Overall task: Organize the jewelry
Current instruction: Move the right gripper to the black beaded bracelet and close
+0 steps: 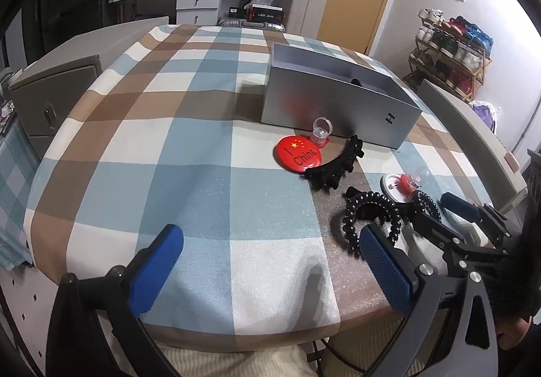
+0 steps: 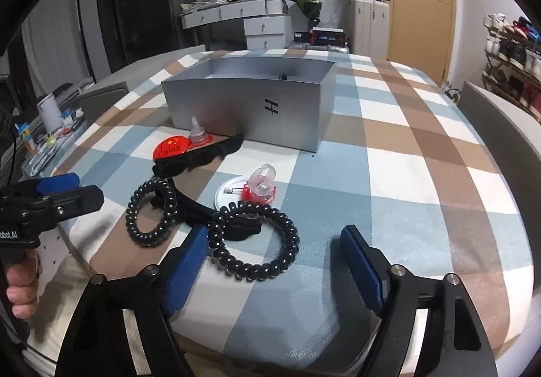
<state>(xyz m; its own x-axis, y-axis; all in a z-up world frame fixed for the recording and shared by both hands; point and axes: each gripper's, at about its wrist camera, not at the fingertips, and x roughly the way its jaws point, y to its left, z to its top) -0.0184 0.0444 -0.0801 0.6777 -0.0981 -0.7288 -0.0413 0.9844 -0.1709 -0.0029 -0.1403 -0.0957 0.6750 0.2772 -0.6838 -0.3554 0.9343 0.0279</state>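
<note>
An open silver box [image 1: 338, 106] [image 2: 250, 106] stands on the checked tablecloth. In front of it lie a red "China" badge [image 1: 297, 153] [image 2: 170, 148], a clear toy ring on a red base [image 1: 319, 133] [image 2: 196, 136], a black hair clip [image 1: 338, 163] [image 2: 203, 155], a white badge [image 2: 230, 192] with a second clear ring [image 2: 260, 185] [image 1: 414, 180], and two black spiral hair ties [image 2: 152, 211] [image 2: 253, 241] [image 1: 368, 221]. My left gripper [image 1: 270, 272] is open and empty, left of the ties. My right gripper [image 2: 274, 268] is open and empty, just before the nearer tie.
The round table edge [image 1: 236, 339] is close to both grippers. Grey chair backs [image 1: 473, 126] [image 2: 500, 126] stand at the right. A desk, suitcase, shoe boxes and a shoe rack [image 2: 514, 55] are in the background.
</note>
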